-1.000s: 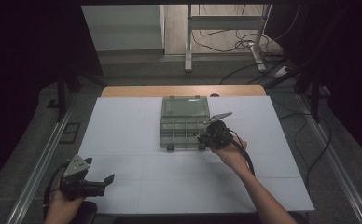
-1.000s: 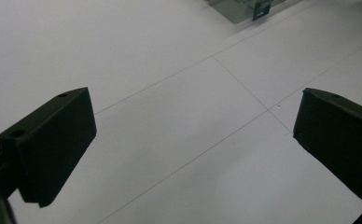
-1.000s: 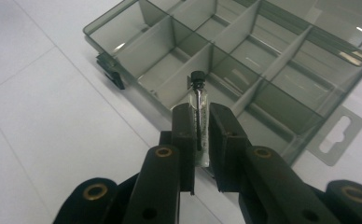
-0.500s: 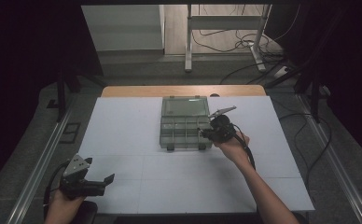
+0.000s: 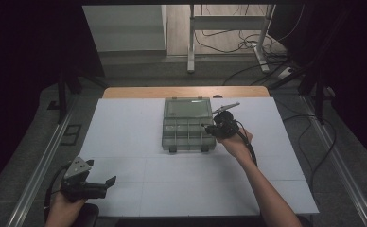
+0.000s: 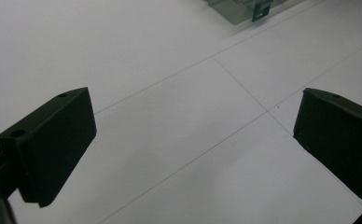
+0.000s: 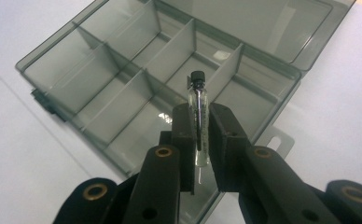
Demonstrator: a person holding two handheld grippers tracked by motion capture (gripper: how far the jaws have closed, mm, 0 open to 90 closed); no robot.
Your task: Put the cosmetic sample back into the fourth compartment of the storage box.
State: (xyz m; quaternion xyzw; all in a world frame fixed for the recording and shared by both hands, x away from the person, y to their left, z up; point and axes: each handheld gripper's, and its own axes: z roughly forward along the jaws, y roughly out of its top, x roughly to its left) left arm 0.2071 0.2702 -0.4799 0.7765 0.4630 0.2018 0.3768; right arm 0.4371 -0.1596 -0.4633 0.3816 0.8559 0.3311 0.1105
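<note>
The right gripper view shows the right gripper's (image 7: pixel 198 135) jaws clamping a small clear black-capped glass vial (image 7: pixel 198 119) above the open smoky-grey plastic compartment box (image 7: pixel 123 107). The left gripper (image 5: pixel 94 185), jaws wide, sits over bare white worktop (image 6: pixel 170 116).

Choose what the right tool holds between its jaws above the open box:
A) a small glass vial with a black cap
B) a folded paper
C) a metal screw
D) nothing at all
A: in the right gripper view, the right tool is shut on a thin clear vial with a black cap, above the divided grey box.
</note>
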